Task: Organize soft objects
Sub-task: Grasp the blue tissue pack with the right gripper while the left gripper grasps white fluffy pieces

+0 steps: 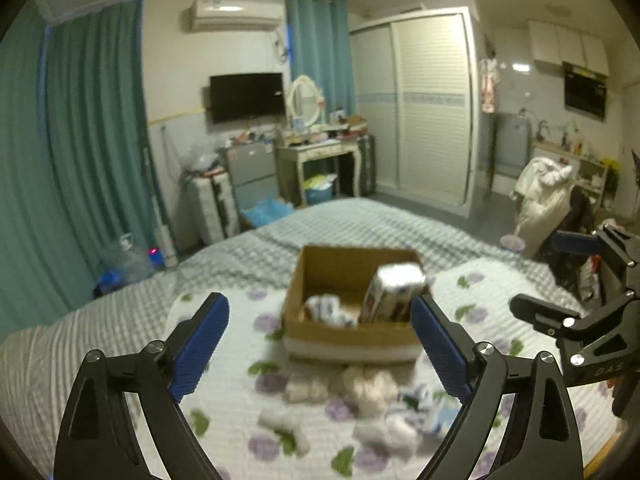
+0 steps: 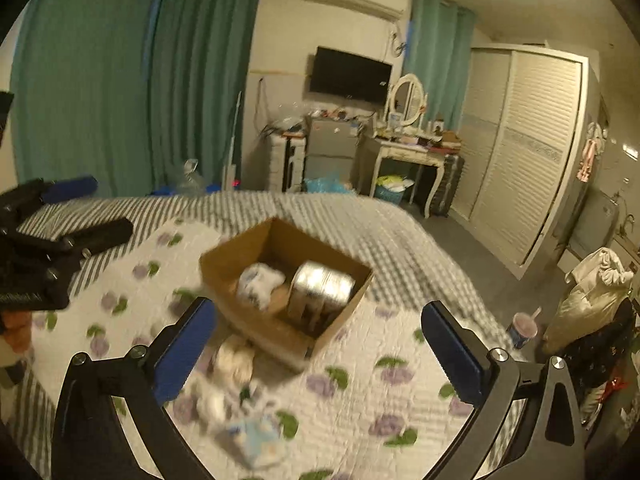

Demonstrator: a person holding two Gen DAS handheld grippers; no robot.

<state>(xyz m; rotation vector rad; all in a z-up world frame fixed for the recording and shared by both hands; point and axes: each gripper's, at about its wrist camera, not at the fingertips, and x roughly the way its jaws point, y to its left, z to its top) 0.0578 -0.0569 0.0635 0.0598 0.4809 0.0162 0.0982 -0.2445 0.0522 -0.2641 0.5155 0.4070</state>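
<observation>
An open cardboard box (image 1: 352,332) stands on the flowered quilt (image 1: 240,432); it also shows in the right wrist view (image 2: 248,320). Inside lie a white soft bundle (image 1: 328,308) (image 2: 260,280) and an upright silvery-topped pack (image 1: 394,292) (image 2: 320,292). Several small white and cream soft items (image 1: 360,396) (image 2: 236,360) lie loose on the quilt in front of the box. My left gripper (image 1: 320,344) is open and empty, above the loose pile. My right gripper (image 2: 320,348) is open and empty, near the box's front corner. Both views are blurred.
The bed's grey striped cover (image 1: 120,320) lies beyond the quilt. The right gripper's body (image 1: 580,320) shows at the right of the left view. A chair with clothes (image 2: 588,312) and a cup (image 2: 524,330) stand right of the bed. Dresser, wardrobe and curtains line the far walls.
</observation>
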